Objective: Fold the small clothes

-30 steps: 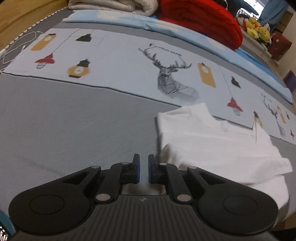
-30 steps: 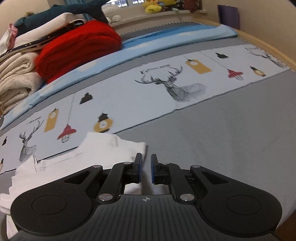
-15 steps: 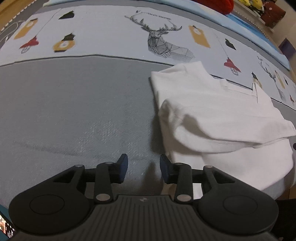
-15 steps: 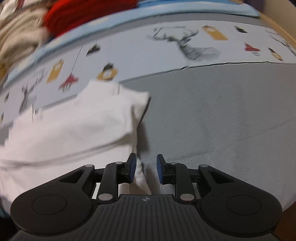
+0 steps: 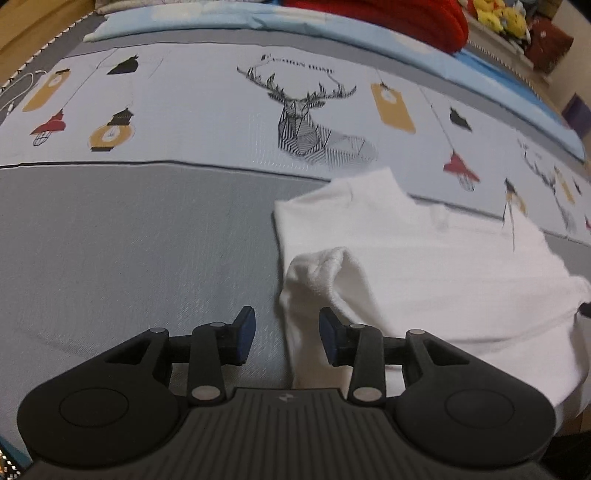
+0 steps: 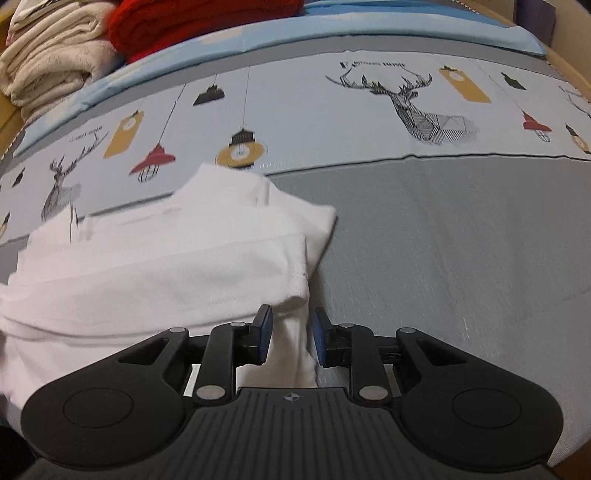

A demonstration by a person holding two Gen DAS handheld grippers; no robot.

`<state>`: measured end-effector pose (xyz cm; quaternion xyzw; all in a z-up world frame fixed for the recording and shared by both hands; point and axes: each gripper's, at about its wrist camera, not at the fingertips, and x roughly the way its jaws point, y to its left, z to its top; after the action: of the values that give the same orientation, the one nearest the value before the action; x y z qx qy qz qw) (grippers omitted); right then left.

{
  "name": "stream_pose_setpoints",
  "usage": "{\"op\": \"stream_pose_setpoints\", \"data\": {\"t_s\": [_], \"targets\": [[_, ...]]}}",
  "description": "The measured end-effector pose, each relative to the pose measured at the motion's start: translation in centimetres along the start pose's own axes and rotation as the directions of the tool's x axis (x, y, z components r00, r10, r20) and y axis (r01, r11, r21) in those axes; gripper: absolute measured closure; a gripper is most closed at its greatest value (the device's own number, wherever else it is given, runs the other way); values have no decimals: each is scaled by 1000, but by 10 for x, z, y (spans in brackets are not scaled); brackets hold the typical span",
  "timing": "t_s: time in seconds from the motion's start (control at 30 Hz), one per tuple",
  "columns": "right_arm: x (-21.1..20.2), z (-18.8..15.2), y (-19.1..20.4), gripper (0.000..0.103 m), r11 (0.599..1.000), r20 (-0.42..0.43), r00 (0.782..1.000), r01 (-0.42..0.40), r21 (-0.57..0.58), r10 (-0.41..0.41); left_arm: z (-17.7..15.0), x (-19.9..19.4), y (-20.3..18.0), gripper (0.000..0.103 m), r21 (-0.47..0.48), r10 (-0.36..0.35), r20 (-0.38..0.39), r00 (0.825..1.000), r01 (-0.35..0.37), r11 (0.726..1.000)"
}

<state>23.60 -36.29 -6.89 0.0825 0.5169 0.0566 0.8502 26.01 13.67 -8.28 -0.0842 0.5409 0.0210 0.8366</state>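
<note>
The white shirt [image 5: 424, 266] lay partly folded on the grey bedspread [image 5: 129, 258], near edge doubled back over itself, its far edge touching the printed deer-and-lantern band [image 5: 221, 110]. The left gripper [image 5: 287, 334] was over the shirt's left edge, jaws apart after just opening, pads clear of the cloth. The right gripper [image 6: 291, 338] straddled the right edge with cloth between its parted fingers, not pinched. A red blanket [image 6: 192, 22] sat way at the far side.

Sheet print [image 5: 300, 65]: small capitals above the deer read roughly "FASHION HOME"; blurred.
Elsewhere: no text was legible.
</note>
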Motion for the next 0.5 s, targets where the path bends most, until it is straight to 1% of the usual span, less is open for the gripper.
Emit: {"op": "stream_pose_setpoints", "data": {"t_s": [0.13, 0.2, 0.33, 0.37, 0.4, 0.43, 0.5], "targets": [[4, 9, 3, 78, 1000, 20, 1000, 6, 9, -6, 7, 5, -11, 60, 9, -8, 6, 1000, 7, 1000], [6, 14, 4, 78, 1000, 33, 999, 0, 23, -1, 10, 8, -15, 57, 6, -7, 9, 1000, 7, 1000], [6, 24, 2, 78, 997, 80, 997, -19, 72, 13, 18, 10, -16, 57, -38, -4, 40, 999, 5, 999], [4, 26, 2, 78, 995, 108, 994, -31, 92, 22, 20, 9, -15, 57, -60, 4, 59, 998, 0, 998], [-1, 30, 0, 78, 991, 161, 986, -56, 124, 35, 23, 7, -11, 57, -92, 15, 84, 996, -7, 996], [-8, 33, -4, 78, 984, 227, 973, -81, 158, 44, 25, 6, -7, 57, -123, 23, 100, 995, -11, 992], [-17, 36, -10, 78, 972, 308, 951, -95, 214, 25, 27, 7, 2, 57, -173, 26, 100, 995, -9, 985]]}}
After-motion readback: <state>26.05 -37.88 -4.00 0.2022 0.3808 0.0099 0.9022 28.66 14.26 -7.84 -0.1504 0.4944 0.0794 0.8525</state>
